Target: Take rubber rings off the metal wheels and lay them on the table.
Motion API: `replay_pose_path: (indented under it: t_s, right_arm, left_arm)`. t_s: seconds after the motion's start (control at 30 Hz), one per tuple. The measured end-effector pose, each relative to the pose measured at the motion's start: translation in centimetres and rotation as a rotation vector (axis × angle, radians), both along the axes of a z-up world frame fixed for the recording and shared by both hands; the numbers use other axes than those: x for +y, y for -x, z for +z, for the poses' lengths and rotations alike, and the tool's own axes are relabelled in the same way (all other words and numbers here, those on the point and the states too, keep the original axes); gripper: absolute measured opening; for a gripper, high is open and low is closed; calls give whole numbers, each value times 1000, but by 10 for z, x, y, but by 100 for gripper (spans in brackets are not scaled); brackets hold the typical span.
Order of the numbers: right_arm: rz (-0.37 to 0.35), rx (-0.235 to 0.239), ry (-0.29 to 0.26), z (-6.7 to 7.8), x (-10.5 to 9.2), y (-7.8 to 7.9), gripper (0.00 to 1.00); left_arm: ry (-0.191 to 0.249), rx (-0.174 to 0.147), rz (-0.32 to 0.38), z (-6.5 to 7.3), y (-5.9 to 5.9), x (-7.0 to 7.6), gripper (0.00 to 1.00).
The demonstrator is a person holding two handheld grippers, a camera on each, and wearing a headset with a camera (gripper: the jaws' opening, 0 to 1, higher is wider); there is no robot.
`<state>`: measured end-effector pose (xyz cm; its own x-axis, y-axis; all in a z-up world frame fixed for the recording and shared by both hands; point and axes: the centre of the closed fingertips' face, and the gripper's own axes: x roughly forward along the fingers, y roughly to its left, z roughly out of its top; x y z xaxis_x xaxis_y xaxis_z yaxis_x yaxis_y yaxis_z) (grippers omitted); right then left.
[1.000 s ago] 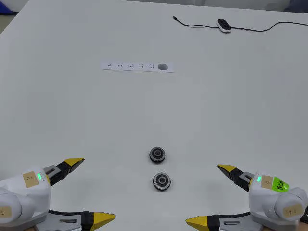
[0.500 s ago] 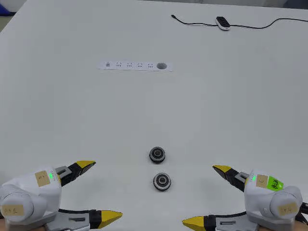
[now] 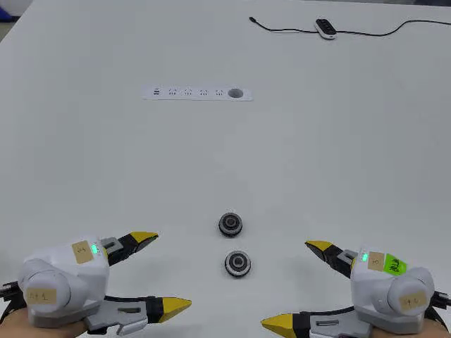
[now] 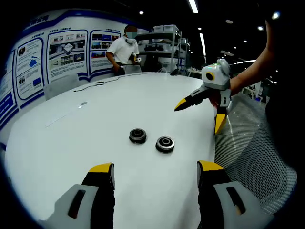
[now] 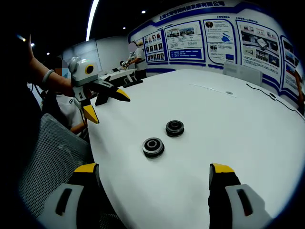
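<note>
Metal wheels, a farther wheel (image 3: 230, 224) and a nearer wheel (image 3: 237, 264), are seen between the wide-spread, empty left gripper (image 3: 162, 272) and right gripper (image 3: 296, 284), bare table (image 3: 317, 162) surrounding them.

- White-bodied, yellow-tipped left gripper (image 3: 161, 272): at 7 o'clock in the head view, jaws spread wide, pointing toward 3 o'clock.
- Matching right gripper (image 3: 296, 284): at 5 o'clock, jaws spread wide, pointing toward 9 o'clock.
</note>
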<state>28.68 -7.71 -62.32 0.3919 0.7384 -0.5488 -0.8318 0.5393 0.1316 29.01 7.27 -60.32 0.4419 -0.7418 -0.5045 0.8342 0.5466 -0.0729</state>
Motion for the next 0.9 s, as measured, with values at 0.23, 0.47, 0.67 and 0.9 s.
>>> replay_pose_path:
  t_s: [0.23, 0.47, 0.67, 0.9]
  right_arm:
    - [5, 7, -9, -1, 6, 0, 96]
    - [8, 9, -20, -2, 10, -1, 96]
    - [11, 17, -28, -3, 14, -1, 95]
    - [21, 26, -40, -4, 21, 0, 95]
  left_arm:
    - [-8, 1, -19, 0, -3, -10, 66]
    - [-14, 3, -46, -1, -4, -23, 60]
    - [-19, 6, -64, -2, -5, -33, 57]
    - [-28, 7, -79, -4, -7, -40, 51]
